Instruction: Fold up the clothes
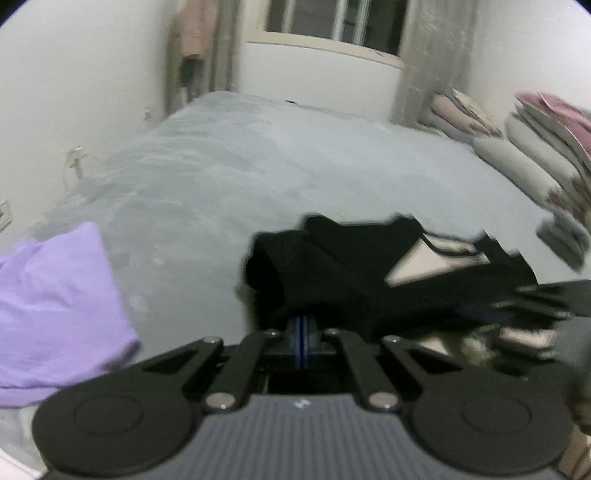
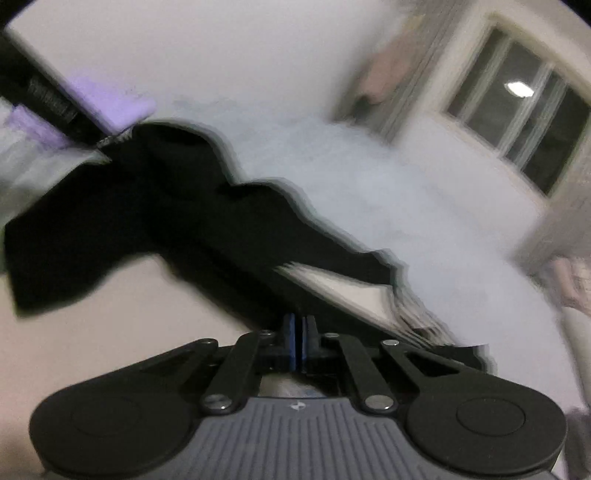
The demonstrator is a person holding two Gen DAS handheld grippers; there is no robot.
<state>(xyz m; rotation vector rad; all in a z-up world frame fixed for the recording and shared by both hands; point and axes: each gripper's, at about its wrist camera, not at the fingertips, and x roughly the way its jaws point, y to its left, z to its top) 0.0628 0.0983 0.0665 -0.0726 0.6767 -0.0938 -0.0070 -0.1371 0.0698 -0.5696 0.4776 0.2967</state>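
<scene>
While both pictures smear with motion blur, here is how things stand around the black garment:

Black garment: the black garment (image 1: 332,266) lies bunched on the grey bed (image 1: 221,166), with a pale patch showing among its folds; in the right wrist view the black garment (image 2: 166,221) stretches as one long dark band from upper left down to the lower middle.

Left gripper: the left gripper (image 1: 301,328) has its jaws pressed together, blue pads meeting, right at the near edge of the black garment; the cloth covers the tips, so it looks pinched, and the blur hides how much is caught.

Right gripper: the right gripper (image 2: 297,332) has its jaws closed too, blue pads side by side with only a sliver between them, tucked under the garment's near edge, and cloth seems nipped there.

Other tool seen: from the left wrist view, a blurred dark tool sits at the garment's right end; from the right wrist view, a dark tool meets the garment's far upper-left end.

Lilac garment: a lilac garment (image 1: 55,306) rests on the bed to the left of the black garment, apart from it.

Pillows: stacked pillows (image 1: 535,147) sit beyond the black garment, to its right.

Window: a window (image 1: 332,22) sits high on the wall far beyond the black garment.
</scene>
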